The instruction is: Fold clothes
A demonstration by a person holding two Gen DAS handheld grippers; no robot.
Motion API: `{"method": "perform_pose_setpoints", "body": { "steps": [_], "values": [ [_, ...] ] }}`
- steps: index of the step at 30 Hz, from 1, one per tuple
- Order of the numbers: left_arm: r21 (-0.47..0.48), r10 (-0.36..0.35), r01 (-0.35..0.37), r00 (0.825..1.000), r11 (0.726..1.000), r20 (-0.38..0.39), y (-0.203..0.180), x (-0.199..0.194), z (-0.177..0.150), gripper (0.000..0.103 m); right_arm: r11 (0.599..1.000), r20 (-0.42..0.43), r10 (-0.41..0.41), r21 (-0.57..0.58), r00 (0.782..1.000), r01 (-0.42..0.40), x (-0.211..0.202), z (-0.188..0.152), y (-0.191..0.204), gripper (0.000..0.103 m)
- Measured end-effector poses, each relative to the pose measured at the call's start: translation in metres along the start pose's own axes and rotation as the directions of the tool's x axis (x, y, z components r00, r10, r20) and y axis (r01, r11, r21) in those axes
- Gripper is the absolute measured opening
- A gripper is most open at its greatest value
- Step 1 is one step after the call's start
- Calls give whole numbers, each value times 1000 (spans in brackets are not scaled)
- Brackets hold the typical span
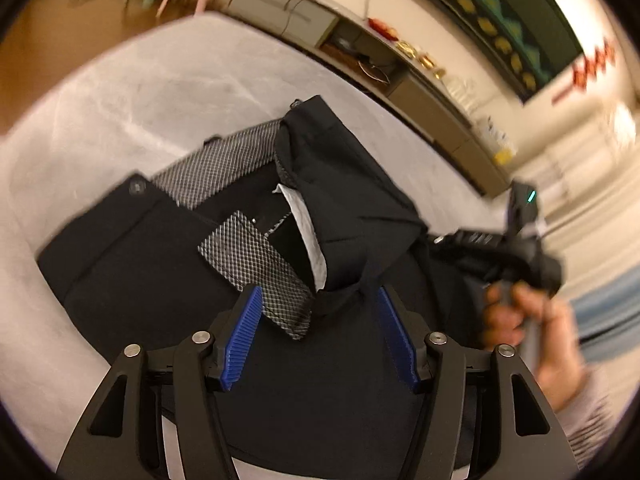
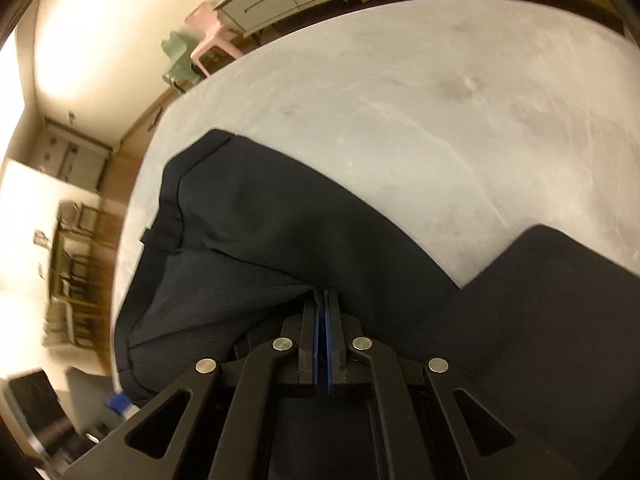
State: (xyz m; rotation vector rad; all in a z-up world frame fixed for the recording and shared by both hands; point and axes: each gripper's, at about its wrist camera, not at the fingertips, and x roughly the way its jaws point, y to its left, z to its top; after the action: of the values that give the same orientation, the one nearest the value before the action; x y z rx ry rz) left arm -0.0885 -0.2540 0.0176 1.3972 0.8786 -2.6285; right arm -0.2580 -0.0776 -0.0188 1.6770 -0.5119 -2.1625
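On the grey table (image 1: 120, 92) lie dark pants (image 1: 132, 264), spread out over its middle. One part of the pants is turned up, so the inside shows: a checked lining (image 1: 224, 168) near the waist, a checked pocket bag (image 1: 256, 268) and a white label (image 1: 308, 232). A round button (image 1: 137, 187) sits on the waist, on the left side.

The left gripper (image 1: 318, 332) hangs over the near part of the pants. Its jaws are wide apart, with blue pads (image 1: 244, 332) on the inside. The pocket bag and a bump of dark cloth poke up between them, but the pads do not pinch anything.

The right gripper (image 2: 322, 308) has its jaws squeezed together on a fold of the pants (image 2: 280, 224), right at the tips. The cloth rises up to that pinch like a little tent. In the left view, a hand (image 1: 520, 320) holds that gripper on the right side, and the picture is blurry there.

Far off, past the table, stand a long low cabinet (image 1: 420, 96), a pink chair (image 2: 212, 28) and a green chair (image 2: 180, 56).
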Motion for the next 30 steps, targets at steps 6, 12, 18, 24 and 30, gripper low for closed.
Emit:
{"method": "perform_pose_setpoints", "body": {
  "steps": [6, 12, 18, 24, 30],
  "values": [
    [244, 166, -165, 986, 956, 15, -36, 39, -6, 55, 999, -28, 28, -40, 999, -29, -9, -1, 0, 5],
    [39, 1, -1, 1000, 999, 8, 20, 5, 28, 6, 973, 99, -66, -215, 993, 86, -65, -30, 8, 52],
    [-239, -205, 227, 972, 944, 113, 95, -50, 60, 6, 834, 300, -152, -472, 942, 285, -115, -139, 36, 66],
    [-259, -133, 154, 986, 954, 96, 99, -40, 59, 7, 679, 297, -180, -652, 938, 336, -85, -213, 59, 66],
    [-345, -131, 180, 978, 921, 161, 124, -49, 58, 11, 614, 280, -272, -686, 921, 390, -54, -231, 56, 28]
  ]
}}
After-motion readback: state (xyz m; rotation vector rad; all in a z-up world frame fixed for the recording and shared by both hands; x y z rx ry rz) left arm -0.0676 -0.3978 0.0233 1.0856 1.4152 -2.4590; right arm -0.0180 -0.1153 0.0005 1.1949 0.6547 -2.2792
